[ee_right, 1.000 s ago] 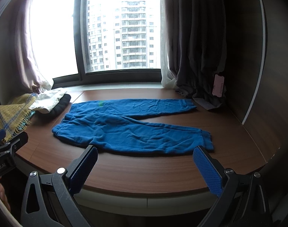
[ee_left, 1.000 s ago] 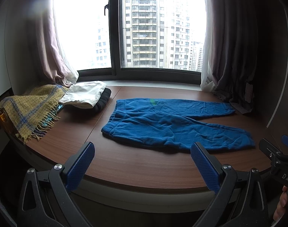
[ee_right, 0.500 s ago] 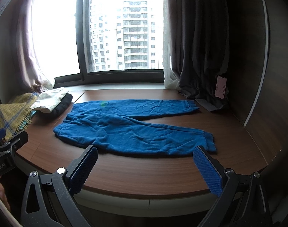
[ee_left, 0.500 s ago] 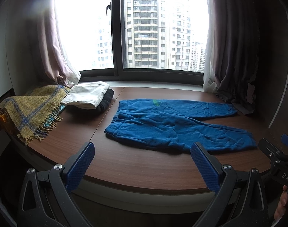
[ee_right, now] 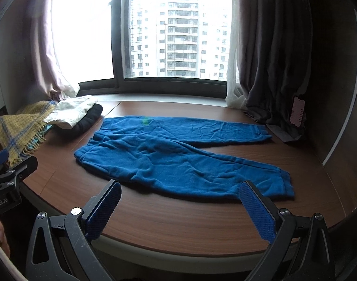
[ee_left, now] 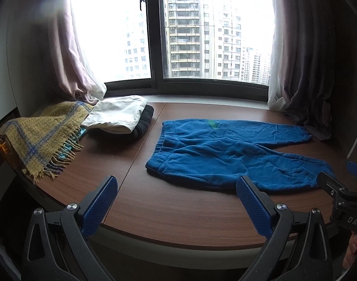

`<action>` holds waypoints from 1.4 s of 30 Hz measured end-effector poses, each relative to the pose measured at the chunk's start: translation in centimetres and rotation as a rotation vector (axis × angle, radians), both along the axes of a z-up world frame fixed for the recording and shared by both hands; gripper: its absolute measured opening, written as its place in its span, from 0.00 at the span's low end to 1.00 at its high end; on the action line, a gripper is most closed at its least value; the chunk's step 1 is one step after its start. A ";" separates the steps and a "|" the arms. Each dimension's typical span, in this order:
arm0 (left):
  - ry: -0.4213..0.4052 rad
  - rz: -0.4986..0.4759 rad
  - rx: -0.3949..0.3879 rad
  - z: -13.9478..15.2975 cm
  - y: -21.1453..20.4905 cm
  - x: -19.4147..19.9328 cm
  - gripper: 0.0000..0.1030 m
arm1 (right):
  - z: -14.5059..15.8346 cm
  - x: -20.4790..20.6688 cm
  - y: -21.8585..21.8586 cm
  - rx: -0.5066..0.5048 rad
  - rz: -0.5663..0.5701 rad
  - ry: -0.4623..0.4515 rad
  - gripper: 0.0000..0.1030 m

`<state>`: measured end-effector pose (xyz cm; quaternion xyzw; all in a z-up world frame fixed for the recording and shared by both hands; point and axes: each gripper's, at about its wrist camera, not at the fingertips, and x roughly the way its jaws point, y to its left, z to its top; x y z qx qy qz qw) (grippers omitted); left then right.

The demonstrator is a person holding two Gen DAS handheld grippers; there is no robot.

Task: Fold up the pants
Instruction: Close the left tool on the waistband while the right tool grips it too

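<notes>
A pair of blue pants (ee_left: 227,154) lies flat on a brown wooden table (ee_left: 173,210) by a big window (ee_left: 201,28). The waist end points to the left and the two legs reach out to the right, spread a little apart like a thin V. The cloth has some wrinkles. The left gripper (ee_left: 176,201) hangs over the near edge of the table with its blue fingers (ee_left: 253,208) wide apart and nothing between them. The right gripper (ee_right: 178,201) is the same, fingers (ee_right: 257,213) spread wide and empty, just in front of the near pant leg. Neither one touches the pants. At the left end of the table sits a yellow blanket (ee_left: 40,133) with blue lines and fringe, and next to it a white cloth (ee_left: 117,113) folded on top of a black cloth (ee_left: 143,124). Curtains (ee_right: 269,53) hang at both sides of the window, and tall buildings (ee_left: 190,28) show outside
</notes>
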<state>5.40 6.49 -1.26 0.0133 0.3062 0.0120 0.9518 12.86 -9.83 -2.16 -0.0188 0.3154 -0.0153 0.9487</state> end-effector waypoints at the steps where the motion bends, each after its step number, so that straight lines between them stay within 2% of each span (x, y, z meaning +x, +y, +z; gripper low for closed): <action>1: 0.010 -0.008 0.001 -0.2 0.5 0.9 1.00 | -0.3 0.8 0.6 0.000 0.005 0.006 0.99; 9: 0.078 -0.076 0.017 -2.5 4.9 7.8 0.91 | -3.4 7.3 5.9 -0.011 0.030 0.093 0.99; 11: 0.104 -0.101 0.009 -3.3 5.8 9.5 0.85 | -4.3 8.6 6.9 -0.004 0.023 0.120 0.98; 14: 0.148 -0.151 -0.001 -4.6 7.0 11.9 0.77 | -5.4 10.2 8.2 -0.002 -0.005 0.152 0.98; 20: 0.223 -0.253 -0.021 -7.5 8.5 15.8 0.69 | -7.7 12.8 9.7 0.026 -0.076 0.212 0.98; 24: 0.274 -0.276 -0.022 -9.7 8.9 17.9 0.66 | -8.6 13.9 10.1 0.028 -0.116 0.226 0.98; 28: 0.343 -0.304 -0.049 -11.8 9.1 19.6 0.56 | -9.3 15.1 10.7 0.013 -0.118 0.243 0.98; 30: 0.368 -0.306 -0.059 -12.5 9.2 20.2 0.56 | -9.8 15.8 10.8 0.012 -0.116 0.251 0.98; 34: 0.411 -0.319 -0.082 -13.7 9.5 21.3 0.54 | -10.5 16.8 10.8 0.023 -0.126 0.268 0.98; 38: 0.443 -0.339 -0.102 -14.3 9.7 22.4 0.47 | -11.0 17.5 10.9 0.030 -0.134 0.276 0.98; 42: 0.462 -0.369 -0.132 -14.6 9.8 23.5 0.47 | -11.3 18.1 10.9 0.034 -0.140 0.283 0.98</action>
